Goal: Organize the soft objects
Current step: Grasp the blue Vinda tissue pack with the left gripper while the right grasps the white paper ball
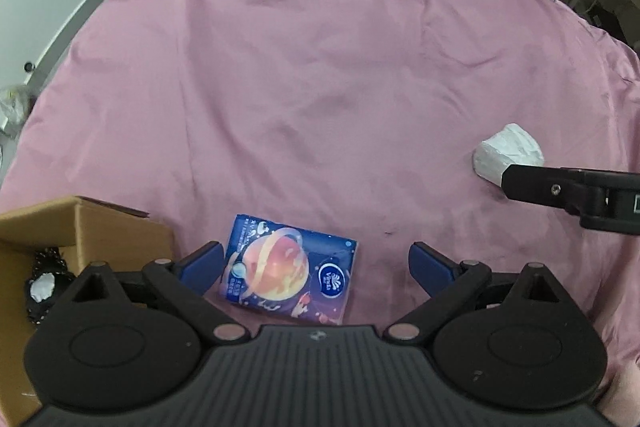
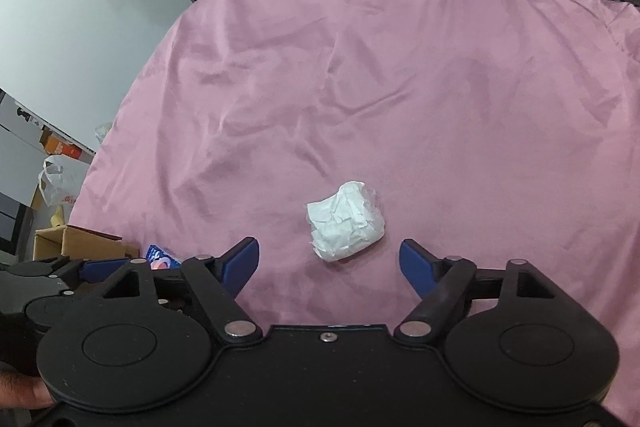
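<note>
My left tongs point(image 1: 314, 263) stand wide apart over the pink cloth point(image 1: 320, 67) that covers the counter, nothing pinched. The blue tissue pack point(image 1: 290, 269) lies flat between the blue pads; the left pad point(image 1: 204, 263) sits just at its edge, and I cannot tell whether it touches. A cardboard box point(image 1: 80, 227) sits open at my left, close beside the pack, with something dark and beaded plus a white scrap inside, too shadowed to name. My right tongs point(image 2: 329, 263) are also parted, holding nothing. The crumpled white wad point(image 2: 346, 223) rests on the cloth just ahead of and between their pads, clear of both. In the left view that wad point(image 1: 508, 153) lies well to the right of the pack, with one black finger point(image 1: 560, 189) of the right tongs just beside it.
</note>
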Demonstrator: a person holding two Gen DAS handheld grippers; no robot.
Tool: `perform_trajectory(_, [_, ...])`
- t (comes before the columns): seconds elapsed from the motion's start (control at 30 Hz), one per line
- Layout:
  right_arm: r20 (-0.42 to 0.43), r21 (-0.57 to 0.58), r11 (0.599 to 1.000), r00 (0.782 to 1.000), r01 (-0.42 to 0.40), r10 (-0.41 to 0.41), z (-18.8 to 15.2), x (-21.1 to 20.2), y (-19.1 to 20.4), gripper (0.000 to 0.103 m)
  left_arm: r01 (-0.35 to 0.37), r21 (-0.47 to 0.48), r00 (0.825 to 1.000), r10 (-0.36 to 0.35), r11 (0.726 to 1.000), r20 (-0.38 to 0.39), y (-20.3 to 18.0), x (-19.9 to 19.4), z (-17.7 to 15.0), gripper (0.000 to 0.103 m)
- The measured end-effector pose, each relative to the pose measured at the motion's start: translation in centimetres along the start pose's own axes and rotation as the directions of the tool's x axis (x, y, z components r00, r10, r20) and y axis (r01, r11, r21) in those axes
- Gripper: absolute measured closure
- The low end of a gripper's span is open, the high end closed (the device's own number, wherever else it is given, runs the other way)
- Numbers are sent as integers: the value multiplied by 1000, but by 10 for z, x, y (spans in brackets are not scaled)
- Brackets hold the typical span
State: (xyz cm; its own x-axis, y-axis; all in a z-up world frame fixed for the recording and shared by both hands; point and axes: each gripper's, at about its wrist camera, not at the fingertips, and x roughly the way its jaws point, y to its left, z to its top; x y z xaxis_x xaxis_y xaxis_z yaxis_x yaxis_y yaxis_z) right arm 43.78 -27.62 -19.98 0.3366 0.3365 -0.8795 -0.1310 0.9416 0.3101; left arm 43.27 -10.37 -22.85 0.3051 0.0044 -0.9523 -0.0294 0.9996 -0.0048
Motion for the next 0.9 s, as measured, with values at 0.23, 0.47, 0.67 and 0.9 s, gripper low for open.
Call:
perform_trajectory(0.23, [-8,-12,1000,1000,25,-25,4,15,2,29,-29,44,999,30,999,-20,-2,16,-1,16])
perform_trajectory(0.47, [-9,-24,998,999,49,-50,5,19,5,55,-13,40,1000,12,999,6,2,5,-3,40])
perform_trajectory(0.67, [12,-40,998,998,58,-58,3,8,11,63,17,34,999,-18,999,33,-1,-12,-4,61])
perform_trajectory(0.9, [50,-23,997,996,69,-67,-5,-21,19,63,100,0,993,-100,995,70,4,-37,-9,78])
